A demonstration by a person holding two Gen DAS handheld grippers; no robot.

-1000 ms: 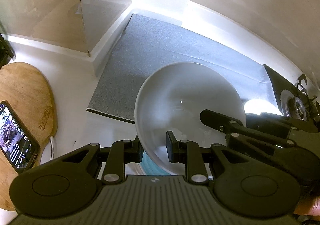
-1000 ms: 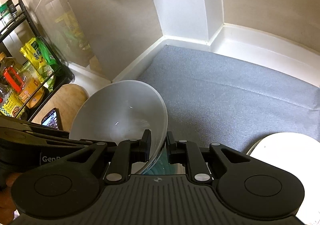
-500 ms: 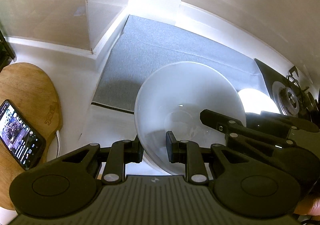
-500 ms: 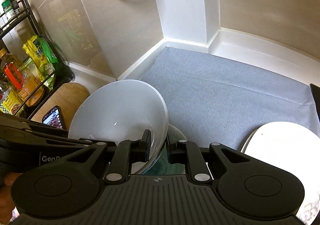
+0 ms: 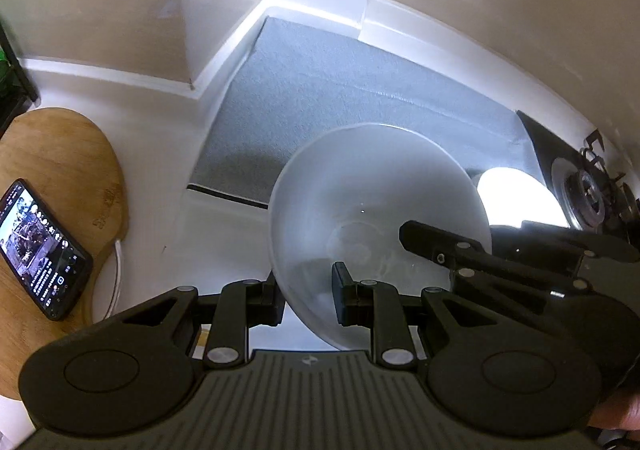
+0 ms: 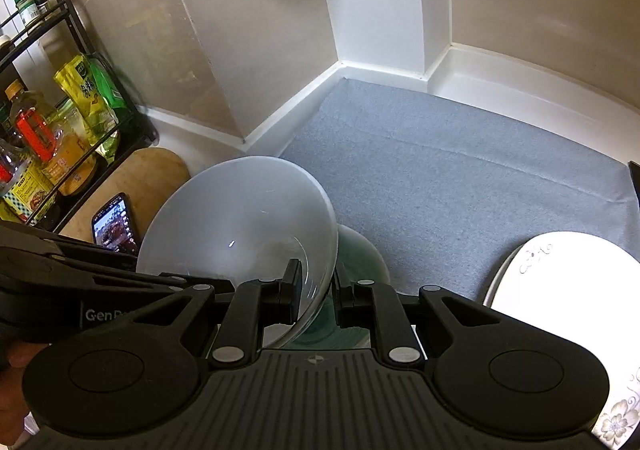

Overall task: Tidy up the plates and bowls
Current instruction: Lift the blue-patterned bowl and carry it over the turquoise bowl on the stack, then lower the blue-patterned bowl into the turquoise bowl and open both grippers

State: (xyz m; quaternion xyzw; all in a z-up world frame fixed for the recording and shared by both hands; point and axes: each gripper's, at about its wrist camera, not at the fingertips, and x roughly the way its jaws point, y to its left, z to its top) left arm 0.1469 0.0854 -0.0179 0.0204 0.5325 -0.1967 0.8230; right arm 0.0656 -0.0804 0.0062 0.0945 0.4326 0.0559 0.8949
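I am holding the bowl (image 5: 372,206) by its rim with both grippers: my left gripper (image 5: 306,292) is pinching the near edge, one pad inside and one outside, and my right gripper (image 6: 318,286) is clamping the opposite edge likewise. The bowl is hanging tilted above the white counter (image 5: 216,242), beside the grey mat (image 6: 460,186). A green dish (image 6: 356,254) is sitting under it, and a white plate (image 6: 560,282) is lying to my right.

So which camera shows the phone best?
The left wrist view: the whole phone lies in plain sight on the wooden board, screen lit. In the right wrist view the phone is smaller and partly hidden behind the bowl.
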